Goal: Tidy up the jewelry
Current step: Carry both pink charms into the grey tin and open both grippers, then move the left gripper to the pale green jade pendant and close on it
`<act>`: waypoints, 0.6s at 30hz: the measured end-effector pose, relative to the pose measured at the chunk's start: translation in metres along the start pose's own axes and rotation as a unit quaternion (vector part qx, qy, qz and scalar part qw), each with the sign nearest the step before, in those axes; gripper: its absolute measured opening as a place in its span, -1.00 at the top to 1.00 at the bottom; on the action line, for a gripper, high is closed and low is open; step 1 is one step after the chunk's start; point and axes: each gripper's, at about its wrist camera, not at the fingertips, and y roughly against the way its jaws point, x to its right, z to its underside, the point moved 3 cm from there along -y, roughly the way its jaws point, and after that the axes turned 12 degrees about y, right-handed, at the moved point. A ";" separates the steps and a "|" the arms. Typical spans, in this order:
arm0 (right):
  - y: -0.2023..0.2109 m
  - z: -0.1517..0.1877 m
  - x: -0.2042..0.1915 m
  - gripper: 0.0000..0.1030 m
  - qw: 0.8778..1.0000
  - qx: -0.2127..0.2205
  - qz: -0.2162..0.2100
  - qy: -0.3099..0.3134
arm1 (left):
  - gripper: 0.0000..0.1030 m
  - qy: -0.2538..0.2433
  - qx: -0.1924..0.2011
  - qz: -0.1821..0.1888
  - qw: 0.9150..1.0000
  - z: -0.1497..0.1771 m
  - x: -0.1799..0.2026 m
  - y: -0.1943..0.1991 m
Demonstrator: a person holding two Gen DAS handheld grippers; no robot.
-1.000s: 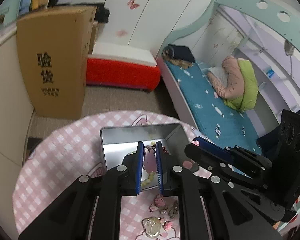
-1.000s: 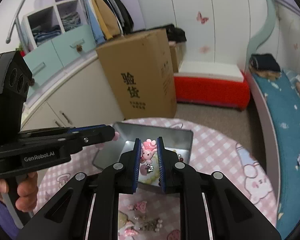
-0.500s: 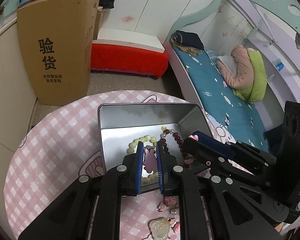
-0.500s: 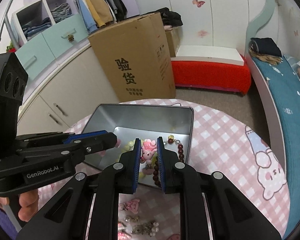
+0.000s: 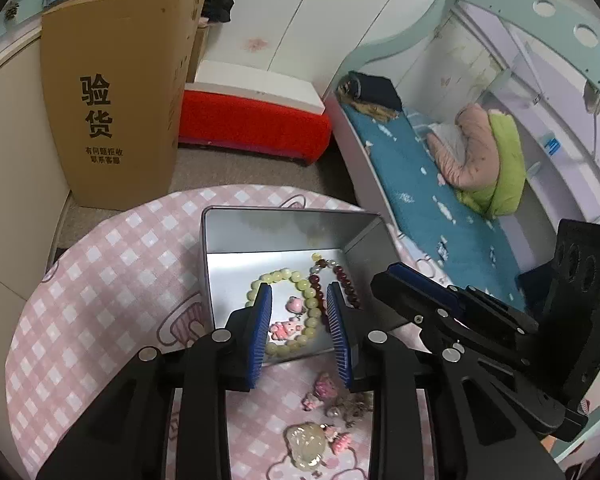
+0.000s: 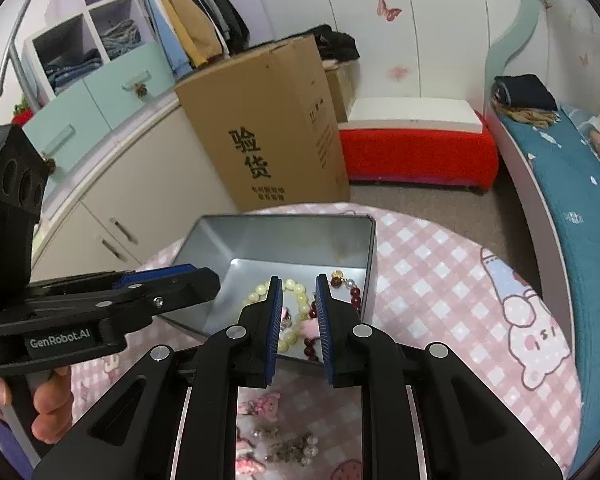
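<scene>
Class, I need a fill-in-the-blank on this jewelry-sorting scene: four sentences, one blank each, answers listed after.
1. The pale green bead bracelet lies inside the ____ box.
2. The left tool is ____, holding nothing.
3. The tablecloth has a pink and white ____ pattern.
4. The cardboard carton stands on the ____, beyond the table.

Answers: metal; open; checked; floor

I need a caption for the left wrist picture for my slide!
Open left hand-held gripper above a metal tin holding bead bracelets and pink charms; more jewelry waits on the pink tablecloth.
</scene>
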 end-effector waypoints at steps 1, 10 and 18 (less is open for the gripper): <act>0.005 0.000 0.000 0.63 1.000 0.005 0.004 0.000 | 0.34 0.002 0.005 0.003 1.000 0.000 0.001 0.005; 0.073 0.003 -0.007 0.08 0.998 0.056 0.042 0.007 | -0.16 -0.011 0.096 0.020 0.995 0.019 0.015 0.077; 0.107 0.033 -0.015 -0.11 0.995 0.063 0.072 0.016 | -0.50 -0.026 0.146 -0.011 0.989 0.058 0.014 0.102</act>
